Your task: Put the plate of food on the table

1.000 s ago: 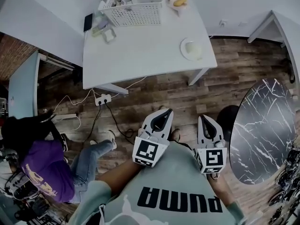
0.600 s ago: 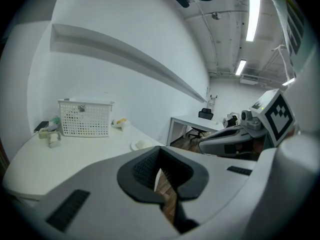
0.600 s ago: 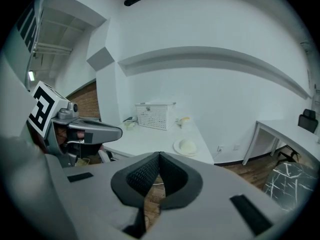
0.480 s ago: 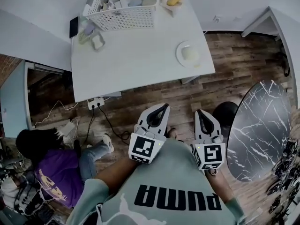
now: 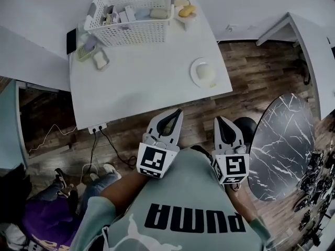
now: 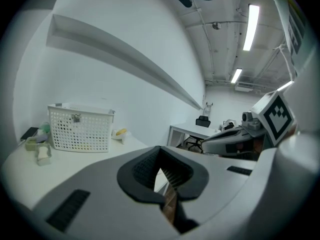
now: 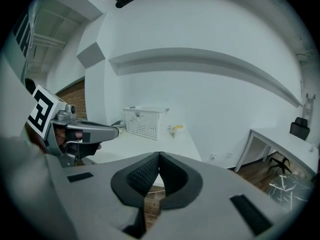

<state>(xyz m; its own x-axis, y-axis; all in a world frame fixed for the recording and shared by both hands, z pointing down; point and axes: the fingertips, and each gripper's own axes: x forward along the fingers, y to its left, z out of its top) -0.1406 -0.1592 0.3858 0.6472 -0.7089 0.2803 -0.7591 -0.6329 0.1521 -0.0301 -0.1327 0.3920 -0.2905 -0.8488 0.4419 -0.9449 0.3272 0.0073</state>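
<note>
The left gripper has its ribbed black fingers pressed tip to tip with nothing between them. The right gripper is likewise closed and empty. Both hang over the brown wooden plank floor, just off the near edge of the smooth white rectangular table. The round white plate with a pale lump of food sits by the table's right edge. A perforated white plastic basket stands at the table's far end.

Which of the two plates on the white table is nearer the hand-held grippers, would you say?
The plate with pale food, alone near the front right corner; the other plate, holding yellow food, sits far back beside the basket.
</note>
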